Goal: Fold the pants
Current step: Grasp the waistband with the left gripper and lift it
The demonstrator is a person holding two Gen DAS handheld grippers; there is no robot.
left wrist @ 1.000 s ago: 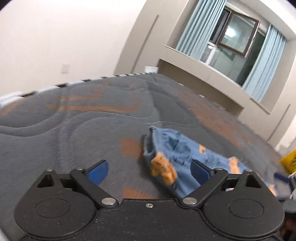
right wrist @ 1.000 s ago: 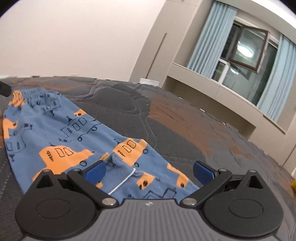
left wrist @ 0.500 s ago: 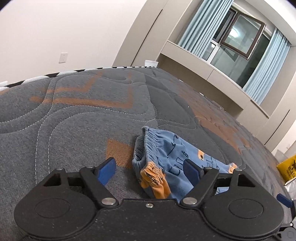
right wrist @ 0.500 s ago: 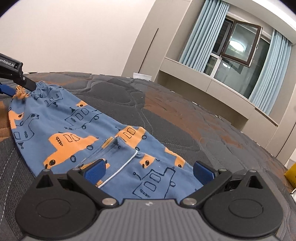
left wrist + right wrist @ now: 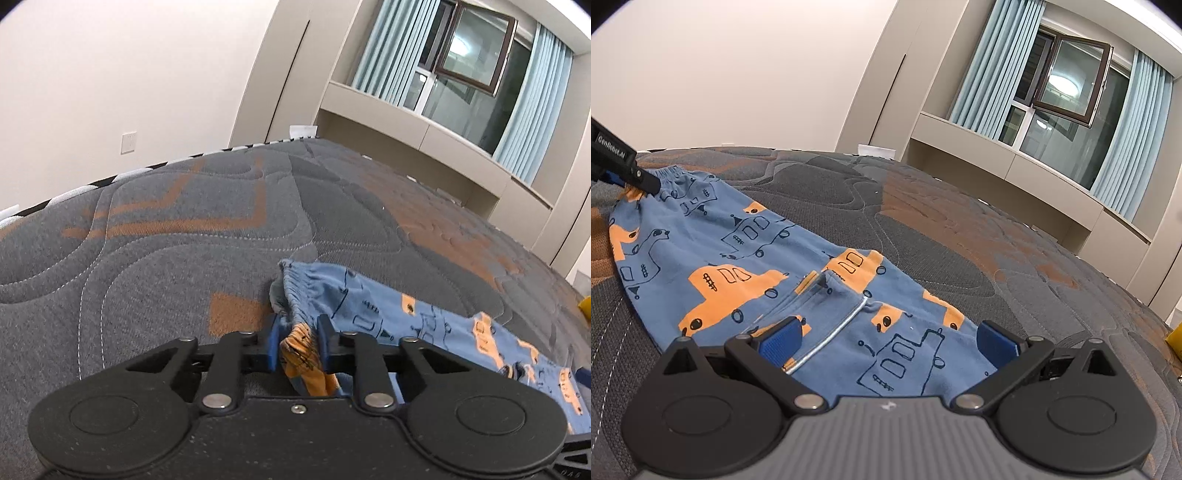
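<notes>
A: Where are the pants (image 5: 746, 266) sitting?

B: They are lying flat on the mattress (image 5: 147, 258), running lengthwise. In the right wrist view the waistband is pointing to ten o'clock and the leg ends are reaching toward six o'clock.

A: What is the left gripper (image 5: 297, 349) doing?

B: It is pinching the bunched corner of the waistband. Its jaws have just been closing, and the orange-and-blue cloth is sitting squeezed between the blue pads (image 5: 272, 345). In the right wrist view it is showing at nine o'clock.

A: And the right gripper (image 5: 886, 338)?

B: Its jaws are standing wide apart over the leg ends, with cloth lying between them and neither pad pressing it.

A: Anything beyond?

B: A window (image 5: 1067, 92) with curtains is showing at one o'clock.
</notes>
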